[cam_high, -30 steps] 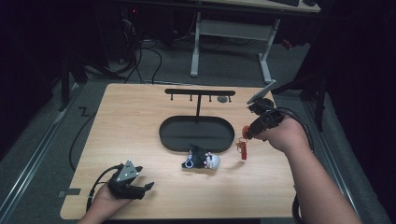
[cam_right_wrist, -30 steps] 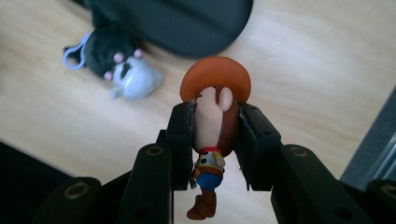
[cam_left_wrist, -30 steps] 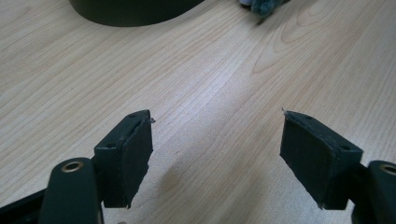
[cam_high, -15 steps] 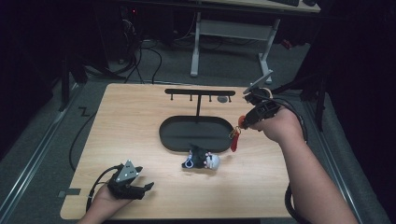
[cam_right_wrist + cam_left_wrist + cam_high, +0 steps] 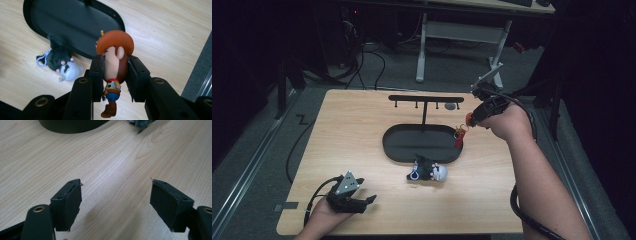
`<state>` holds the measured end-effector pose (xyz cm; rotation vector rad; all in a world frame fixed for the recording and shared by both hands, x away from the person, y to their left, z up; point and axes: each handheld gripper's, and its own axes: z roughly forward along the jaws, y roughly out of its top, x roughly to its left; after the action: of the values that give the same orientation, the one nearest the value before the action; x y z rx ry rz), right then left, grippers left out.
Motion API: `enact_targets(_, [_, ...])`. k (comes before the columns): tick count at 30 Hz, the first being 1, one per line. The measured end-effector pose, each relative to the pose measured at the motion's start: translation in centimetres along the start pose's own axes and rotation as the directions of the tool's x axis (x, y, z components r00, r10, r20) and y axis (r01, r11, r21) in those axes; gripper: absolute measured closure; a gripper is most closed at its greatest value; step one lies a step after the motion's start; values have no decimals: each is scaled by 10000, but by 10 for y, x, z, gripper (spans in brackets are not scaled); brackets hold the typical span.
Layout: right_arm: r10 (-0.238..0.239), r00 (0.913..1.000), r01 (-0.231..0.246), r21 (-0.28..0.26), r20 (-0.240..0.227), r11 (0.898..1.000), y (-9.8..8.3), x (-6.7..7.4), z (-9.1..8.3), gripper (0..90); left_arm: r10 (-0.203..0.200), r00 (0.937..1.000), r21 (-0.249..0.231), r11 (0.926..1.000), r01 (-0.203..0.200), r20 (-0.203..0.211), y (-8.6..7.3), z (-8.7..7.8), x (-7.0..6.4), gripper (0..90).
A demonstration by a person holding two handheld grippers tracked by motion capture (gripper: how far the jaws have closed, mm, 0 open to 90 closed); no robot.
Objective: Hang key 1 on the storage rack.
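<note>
Cowboy figurine keychain, brown hat, plastic (image 5: 113,72), clamped by its head in right hand-held gripper (image 5: 115,75), above the black oval tray's (image 5: 402,145) right end; left hand-held gripper (image 5: 116,202) wide open, empty, seemingly resting on light wooden worktop (image 5: 357,125).

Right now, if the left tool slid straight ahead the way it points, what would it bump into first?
Probably the black oval tray, after bare tabletop; the open left tool aims between it and the plush toy, so that's uncertain.
</note>
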<state>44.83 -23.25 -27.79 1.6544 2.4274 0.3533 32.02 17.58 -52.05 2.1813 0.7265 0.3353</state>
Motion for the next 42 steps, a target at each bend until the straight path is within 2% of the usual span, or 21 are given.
enact_targets(13, [71,10000,-71,-192,32,9998,22,-2,-1,687,-15,10000,30,10000,15,-3,0,0,1,256])
enact_targets(23, [126,9999,-125,-708,17,9974,40,-1,-2,687,-69,10000,8,10000,69,-11,-1,-1,2,256])
enact_targets(32, [110,9998,-97,-740,166,9972,50,-1,4,686,-78,10000,-1,10000,78,16,-2,-1,3,257])
enact_targets(42, [491,9980,-453,-894,409,9950,56,-9,12,686,-87,10000,-18,10000,87,35,-2,-2,3,257])
